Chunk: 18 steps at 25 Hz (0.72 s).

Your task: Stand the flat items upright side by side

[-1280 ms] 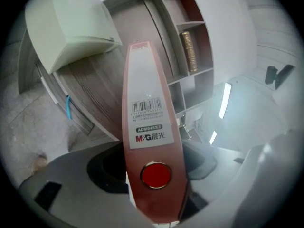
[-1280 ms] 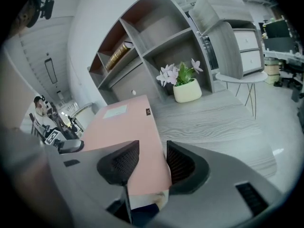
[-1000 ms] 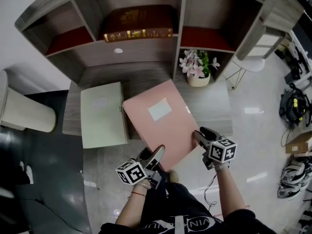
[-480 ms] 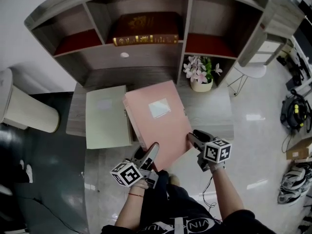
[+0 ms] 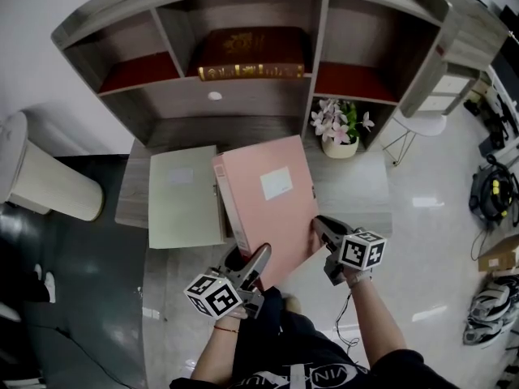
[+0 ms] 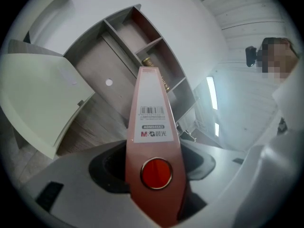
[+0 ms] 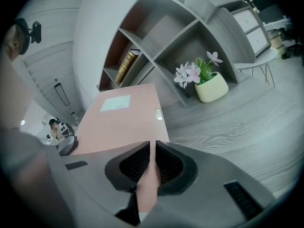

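Left tool (image 5: 259, 256) clamps the spine of the pink file box (image 5: 272, 197); right tool (image 5: 318, 226), jaws just closing, pinches its cover edge.

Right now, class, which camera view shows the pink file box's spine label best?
The left gripper view: the spine label faces the camera squarely, close up. The head view shows the pink file box with its spine as a thin strip; the right gripper view shows only its broad cover.

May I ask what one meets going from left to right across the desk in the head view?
green folder → pink folder → flower pot
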Each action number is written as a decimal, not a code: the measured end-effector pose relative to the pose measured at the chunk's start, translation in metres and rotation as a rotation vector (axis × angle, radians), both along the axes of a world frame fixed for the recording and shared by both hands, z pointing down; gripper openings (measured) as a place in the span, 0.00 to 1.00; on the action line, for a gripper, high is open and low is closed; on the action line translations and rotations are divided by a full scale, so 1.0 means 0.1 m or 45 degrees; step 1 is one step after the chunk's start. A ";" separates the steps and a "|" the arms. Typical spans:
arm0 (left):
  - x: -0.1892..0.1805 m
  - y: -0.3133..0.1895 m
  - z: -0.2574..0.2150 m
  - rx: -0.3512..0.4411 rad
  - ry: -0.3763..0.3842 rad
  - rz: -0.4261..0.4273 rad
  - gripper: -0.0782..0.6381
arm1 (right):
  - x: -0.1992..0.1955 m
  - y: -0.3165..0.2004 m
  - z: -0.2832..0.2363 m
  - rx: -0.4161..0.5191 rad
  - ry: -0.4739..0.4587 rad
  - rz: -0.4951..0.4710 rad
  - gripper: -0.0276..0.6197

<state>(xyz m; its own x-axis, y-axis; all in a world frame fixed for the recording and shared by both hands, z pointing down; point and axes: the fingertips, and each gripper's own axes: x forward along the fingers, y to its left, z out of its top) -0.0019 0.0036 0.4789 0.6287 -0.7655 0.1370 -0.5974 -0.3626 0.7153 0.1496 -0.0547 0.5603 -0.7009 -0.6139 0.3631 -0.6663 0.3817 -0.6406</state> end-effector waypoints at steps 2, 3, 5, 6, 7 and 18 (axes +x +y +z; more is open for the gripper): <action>-0.04 0.01 -0.07 0.020 0.006 -0.001 0.51 | -0.05 0.00 -0.06 0.018 -0.030 0.002 0.11; -0.06 0.00 -0.12 0.036 0.009 -0.007 0.51 | -0.07 -0.02 -0.10 0.032 -0.055 0.016 0.11; -0.10 -0.03 -0.20 0.074 -0.002 -0.026 0.51 | -0.11 -0.09 -0.19 0.060 -0.093 0.051 0.11; -0.12 -0.06 -0.23 0.093 -0.011 -0.037 0.51 | -0.13 -0.14 -0.23 0.073 -0.096 0.063 0.10; -0.14 -0.08 -0.26 0.112 -0.018 -0.050 0.51 | -0.16 -0.18 -0.28 0.087 -0.091 0.068 0.10; -0.20 -0.41 -0.33 0.299 -0.328 -0.172 0.51 | -0.74 -0.25 -0.81 0.248 -0.120 -0.138 0.14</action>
<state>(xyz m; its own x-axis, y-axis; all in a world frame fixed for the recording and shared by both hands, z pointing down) -0.0215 -0.0372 0.4459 0.4876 -0.8686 0.0883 -0.8008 -0.4047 0.4416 0.0755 -0.0801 0.4796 -0.7915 -0.5855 0.1753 -0.5557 0.5699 -0.6054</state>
